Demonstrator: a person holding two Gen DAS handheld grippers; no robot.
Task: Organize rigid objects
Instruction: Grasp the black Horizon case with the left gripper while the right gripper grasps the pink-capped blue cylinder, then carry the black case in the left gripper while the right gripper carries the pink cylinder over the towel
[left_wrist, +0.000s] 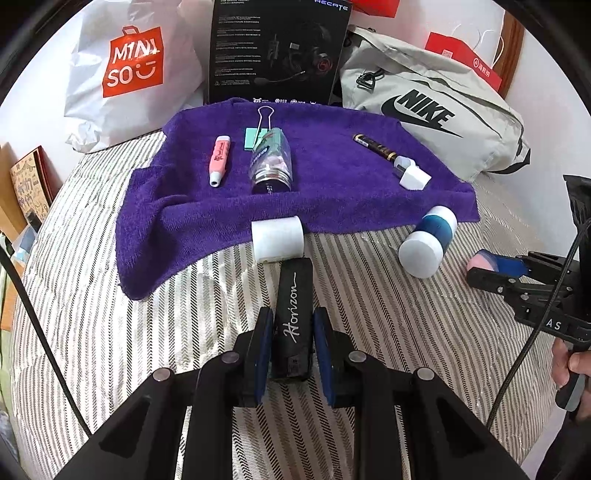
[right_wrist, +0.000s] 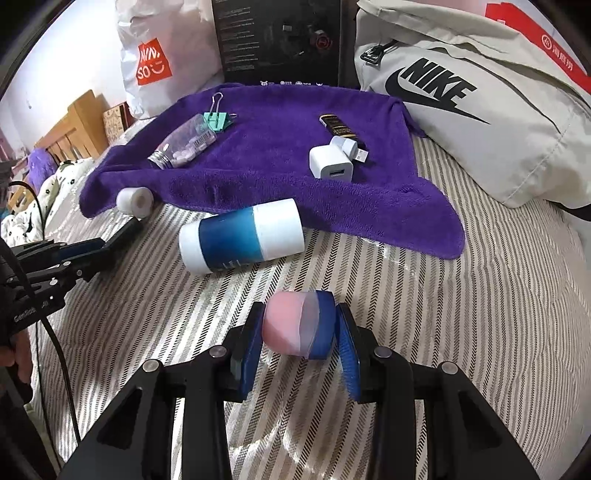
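Note:
My left gripper (left_wrist: 292, 317) is shut on a black bar marked "Horizon" (left_wrist: 293, 295), low over the striped bedcover. Its tip reaches a white roll (left_wrist: 277, 238) at the edge of the purple towel (left_wrist: 332, 206). My right gripper (right_wrist: 299, 314) is shut on a small pink and blue block (right_wrist: 295, 326), just above the cover. A blue and white cylinder (right_wrist: 242, 240) lies on its side between the two grippers. On the towel lie a pink pen (left_wrist: 220, 160), a clear bottle (left_wrist: 271, 166), a green binder clip (left_wrist: 255, 136), a black marker (left_wrist: 373, 147) and a white charger (right_wrist: 330, 166).
Behind the towel stand a white Miniso bag (left_wrist: 125, 70), a black headset box (left_wrist: 277, 51) and a grey Nike bag (left_wrist: 436, 118). A person's hand (left_wrist: 576, 365) grips the right tool's handle. Black cables trail at both sides over the striped cover (left_wrist: 184, 295).

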